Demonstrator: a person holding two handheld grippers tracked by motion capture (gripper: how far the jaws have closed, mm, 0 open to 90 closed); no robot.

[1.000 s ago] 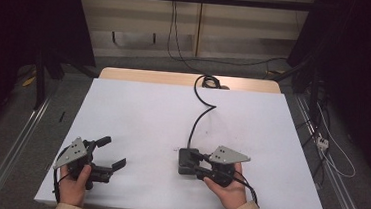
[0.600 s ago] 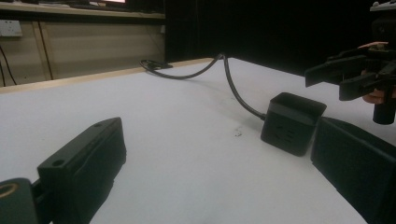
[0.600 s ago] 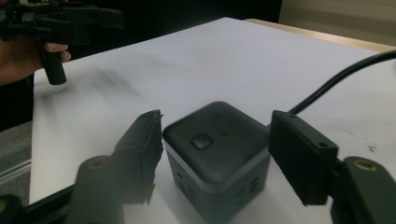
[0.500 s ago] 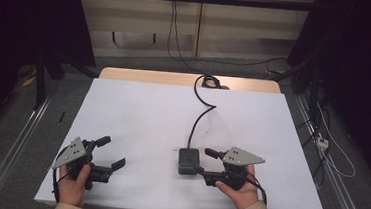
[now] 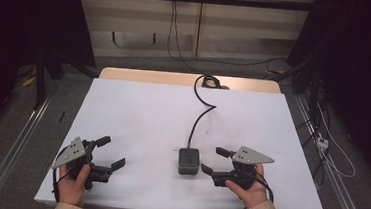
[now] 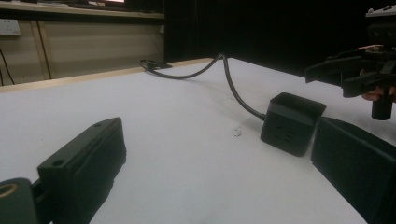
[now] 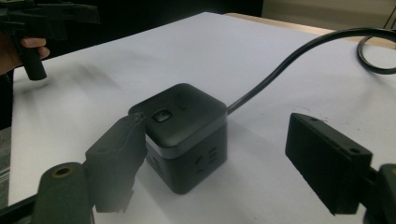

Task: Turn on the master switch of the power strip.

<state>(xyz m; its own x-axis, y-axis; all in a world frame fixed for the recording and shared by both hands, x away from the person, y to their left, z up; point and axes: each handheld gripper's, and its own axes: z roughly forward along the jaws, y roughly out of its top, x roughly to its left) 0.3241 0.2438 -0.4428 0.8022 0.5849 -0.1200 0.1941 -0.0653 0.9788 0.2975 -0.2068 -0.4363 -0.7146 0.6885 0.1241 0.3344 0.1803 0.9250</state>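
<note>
A black cube power socket (image 5: 188, 161) sits on the white table (image 5: 137, 116), its black cable (image 5: 200, 110) running to the far edge. My right gripper (image 5: 215, 160) is open just right of the cube, jaws pointing at it without touching. In the right gripper view the cube (image 7: 184, 133) lies close ahead, a button on its top. My left gripper (image 5: 110, 152) stands open near the front left, nothing between its jaws. In the left gripper view the cube (image 6: 292, 122) rests ahead on the right, and the right gripper (image 6: 345, 74) hovers beyond it.
The cable coils (image 5: 208, 81) at the table's far wooden edge (image 5: 185, 78). Metal rails (image 5: 15, 141) run along both sides of the table. Loose wires (image 5: 328, 141) lie on the floor at the right. Dark curtains stand at both sides.
My right gripper has drawn back to the right, away from the cube, and its jaws have spread. The cube stays in place. The left gripper has not moved.
</note>
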